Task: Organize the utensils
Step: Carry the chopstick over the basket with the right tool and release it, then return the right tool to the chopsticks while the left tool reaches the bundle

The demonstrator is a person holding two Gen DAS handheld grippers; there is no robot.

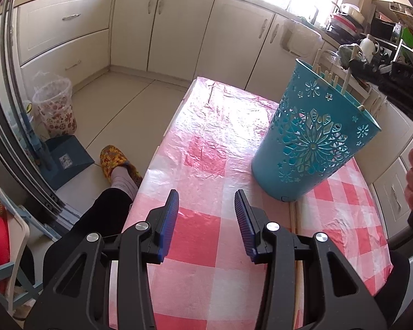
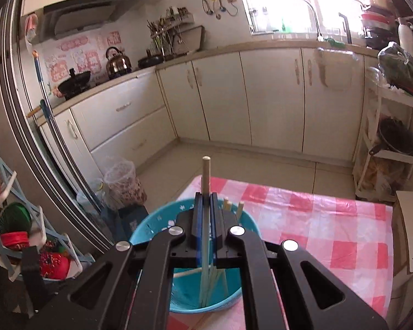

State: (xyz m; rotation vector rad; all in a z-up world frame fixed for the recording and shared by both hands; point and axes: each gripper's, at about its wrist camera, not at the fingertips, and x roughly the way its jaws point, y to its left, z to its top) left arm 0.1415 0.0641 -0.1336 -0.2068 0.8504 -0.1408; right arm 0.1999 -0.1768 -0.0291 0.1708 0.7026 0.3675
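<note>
Nearby, teal holder on checked tablecloth, right hand-held gripper clamping chopstick (others inside), left hand-held gripper half-open, empty.

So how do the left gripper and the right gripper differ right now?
The left gripper has its jaws apart and empty, while the right gripper is shut on a wooden chopstick. The left gripper sits over the checked tablecloth beside the teal holder; the right gripper is above the holder's mouth. Both have blue pads and black frames.
</note>
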